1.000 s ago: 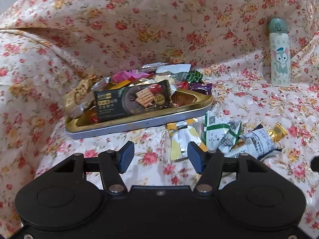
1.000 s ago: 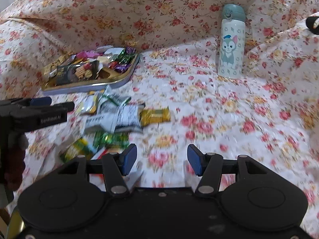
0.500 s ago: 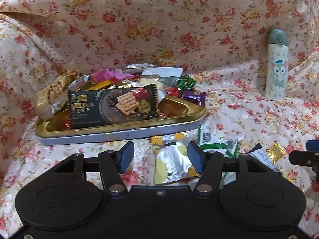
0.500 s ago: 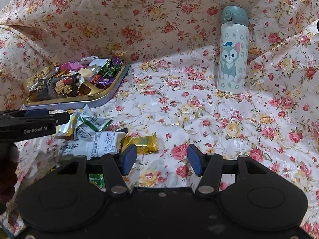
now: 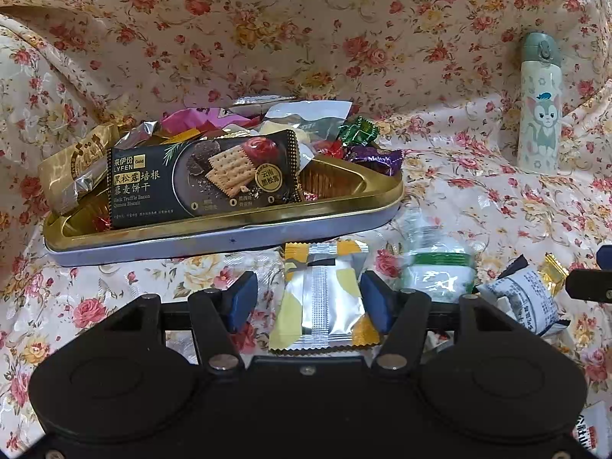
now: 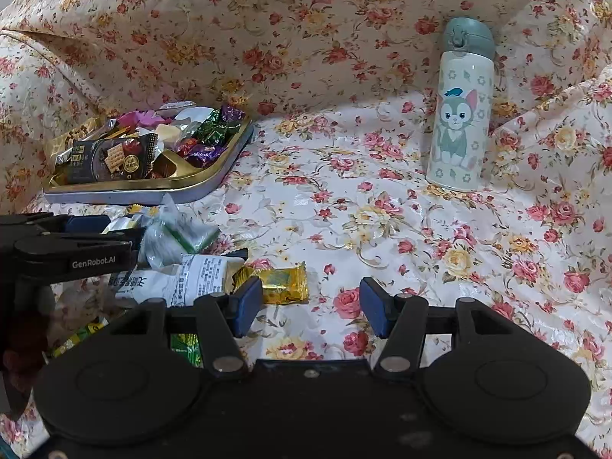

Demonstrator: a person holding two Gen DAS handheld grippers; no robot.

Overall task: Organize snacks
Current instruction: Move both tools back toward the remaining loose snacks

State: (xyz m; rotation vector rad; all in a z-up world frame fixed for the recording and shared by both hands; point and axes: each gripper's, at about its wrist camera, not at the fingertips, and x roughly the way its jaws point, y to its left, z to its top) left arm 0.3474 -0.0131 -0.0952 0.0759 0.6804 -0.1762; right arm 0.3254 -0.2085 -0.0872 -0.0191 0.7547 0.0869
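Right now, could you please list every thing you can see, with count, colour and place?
Shallow gold-lined metal tray: one, gold inside, grey outside, far left on the cloth, heaped with wrapped snacks.
Black cracker packet: one, propped at the tray's front.
Silver-and-yellow foil packet: one, before the tray, between the left gripper's open fingers.
White-and-green packet: one, blurred, right of it.
White printed packet: one, near the right gripper.
Gold candy wrapper: one, beside it.
Cat-print bottle: one, cream and green, upright, far right.
Floral cloth: one, under everything.
Left gripper: open.
Right gripper: open, empty.
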